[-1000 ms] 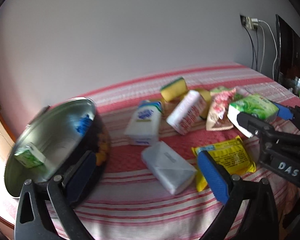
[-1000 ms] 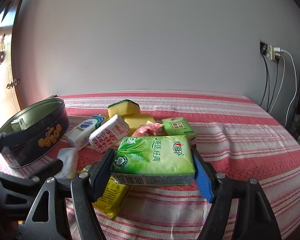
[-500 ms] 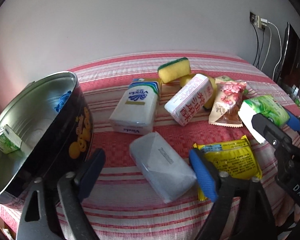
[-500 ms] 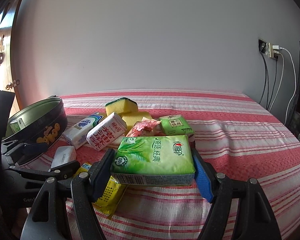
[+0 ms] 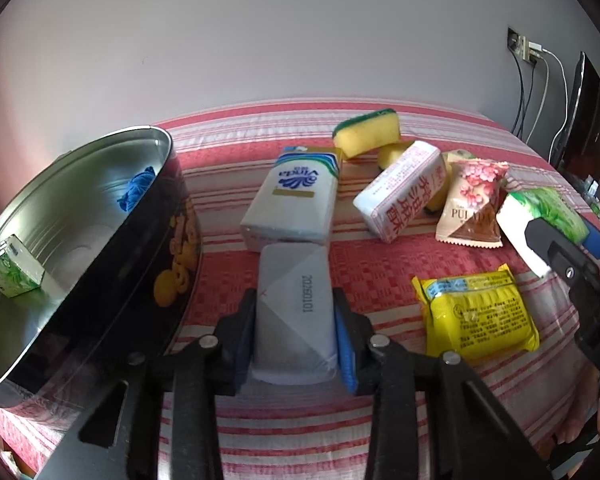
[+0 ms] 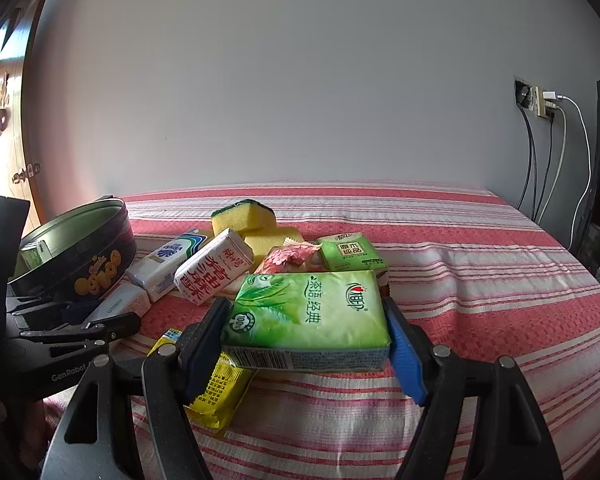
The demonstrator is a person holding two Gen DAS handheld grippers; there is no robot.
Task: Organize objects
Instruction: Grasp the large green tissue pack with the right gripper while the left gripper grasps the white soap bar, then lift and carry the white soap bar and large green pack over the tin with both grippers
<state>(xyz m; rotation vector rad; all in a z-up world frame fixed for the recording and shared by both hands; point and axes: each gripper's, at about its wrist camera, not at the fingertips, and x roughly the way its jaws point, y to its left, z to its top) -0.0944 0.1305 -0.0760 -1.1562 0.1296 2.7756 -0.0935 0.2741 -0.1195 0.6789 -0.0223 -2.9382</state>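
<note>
A grey-white tissue pack (image 5: 288, 264) lies on the red striped cloth (image 5: 380, 280) beside a round dark cookie tin (image 5: 152, 280). My left gripper (image 5: 294, 298) straddles the pack; its jaws are closing and the blue pads touch both long sides. The tin holds a small green pack (image 5: 12, 268) and a blue object (image 5: 138, 188). My right gripper (image 6: 306, 308) is shut on a large green tissue pack (image 6: 312, 320), held just above the cloth. In the right wrist view the left gripper (image 6: 100, 328) sits low at the left by the tin (image 6: 80, 256).
Behind the grey pack lie a Vinda tissue pack (image 5: 296, 200), a red-lettered white pack (image 5: 404, 188), yellow sponges (image 5: 366, 132), a floral sachet (image 5: 474, 200) and a yellow packet (image 5: 476, 316). A small green pack (image 6: 350, 252) lies further back. Wall socket cables (image 6: 548, 152) hang at the right.
The left gripper moved forward and down over the grey pack, and its jaws went from wide apart to against the pack's sides. The right gripper and its green pack stayed put.
</note>
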